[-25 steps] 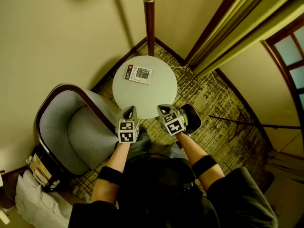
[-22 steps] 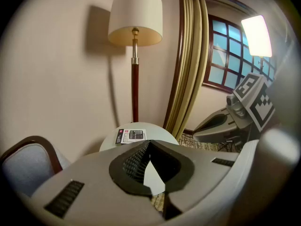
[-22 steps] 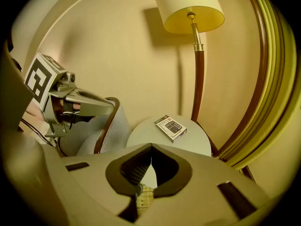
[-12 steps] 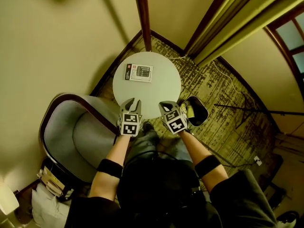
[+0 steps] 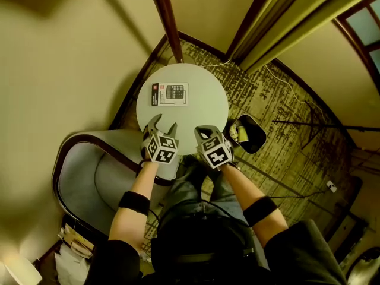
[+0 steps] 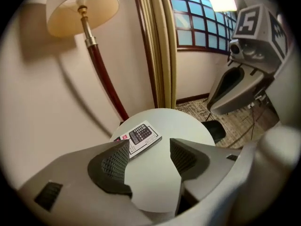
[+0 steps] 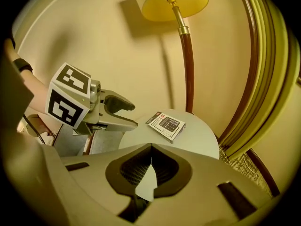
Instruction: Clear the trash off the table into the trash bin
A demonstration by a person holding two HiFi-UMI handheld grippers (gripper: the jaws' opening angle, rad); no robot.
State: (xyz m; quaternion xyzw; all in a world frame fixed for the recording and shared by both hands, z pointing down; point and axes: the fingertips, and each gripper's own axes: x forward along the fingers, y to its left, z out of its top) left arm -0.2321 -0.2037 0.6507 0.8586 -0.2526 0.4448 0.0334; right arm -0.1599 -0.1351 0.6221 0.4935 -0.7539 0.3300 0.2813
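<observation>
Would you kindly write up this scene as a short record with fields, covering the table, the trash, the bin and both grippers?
Table: round, white, next to an armchair
Trash: one flat box picturing a calculator, lying on the table's far left part
Bin: dark, on the carpet right of the table, something yellowish inside
Left gripper: jaws apart, just been opening, nothing between them, over the table's near edge
Right gripper: jaws together, empty
Status: box not yet picked up
</observation>
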